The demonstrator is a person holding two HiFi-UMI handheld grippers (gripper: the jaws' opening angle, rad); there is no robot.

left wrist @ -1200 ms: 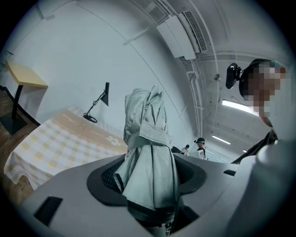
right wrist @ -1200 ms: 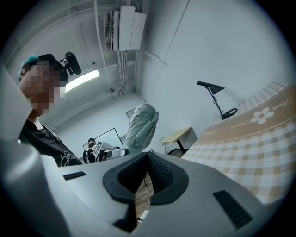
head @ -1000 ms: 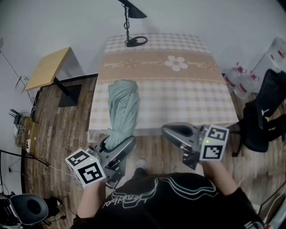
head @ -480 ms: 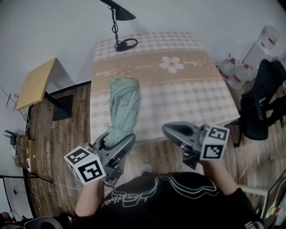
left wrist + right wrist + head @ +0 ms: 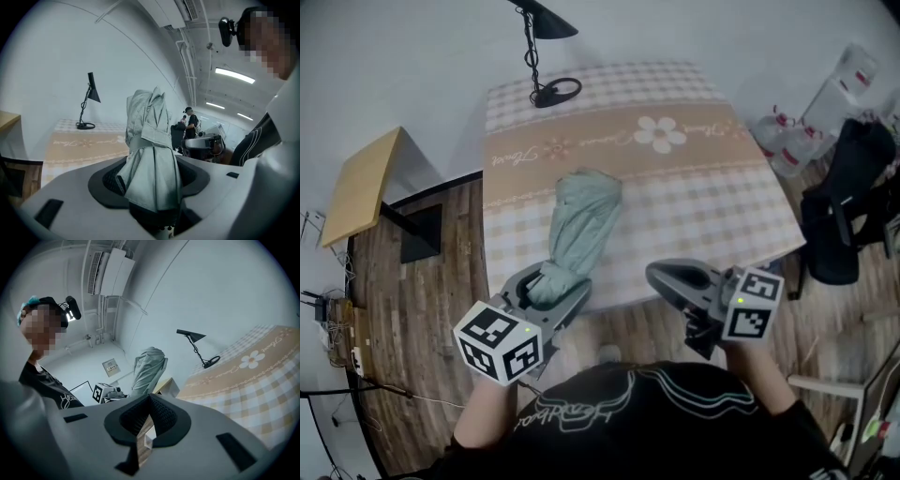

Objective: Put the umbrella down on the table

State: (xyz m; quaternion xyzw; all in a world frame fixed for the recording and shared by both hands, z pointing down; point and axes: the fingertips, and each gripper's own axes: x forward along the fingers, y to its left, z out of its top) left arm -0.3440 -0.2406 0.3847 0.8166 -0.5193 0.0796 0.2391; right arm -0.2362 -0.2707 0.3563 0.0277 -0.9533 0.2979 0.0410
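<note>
Clamping the folded umbrella (image 5: 150,140) by its lower end, the left gripper (image 5: 152,183) is pressing both dark pads into the pale green fabric, which is bunching out around them. Seen from the head view, this left gripper (image 5: 546,286) is hovering at the near edge of the table (image 5: 712,197), and the one umbrella (image 5: 581,225) is stretching away from the person over the checked cloth. Its long axis is running from the near edge toward the far side, leaning slightly right, with the free end pointing toward the flower print. Whether the fabric is touching the cloth cannot be told. The right gripper (image 5: 147,416) is keeping its jaws together with nothing between them; in the head view this right gripper (image 5: 670,279) is hanging just off the table's near edge, well apart from the umbrella, which is showing to its left in its own view (image 5: 147,369). That makes two grippers, each carrying one marker cube, and one table. One black lamp (image 5: 555,92) is standing at the far left corner. Clear plastic bottles (image 5: 787,141) are clustering on the floor to the right; their number and contents cannot be read.
</note>
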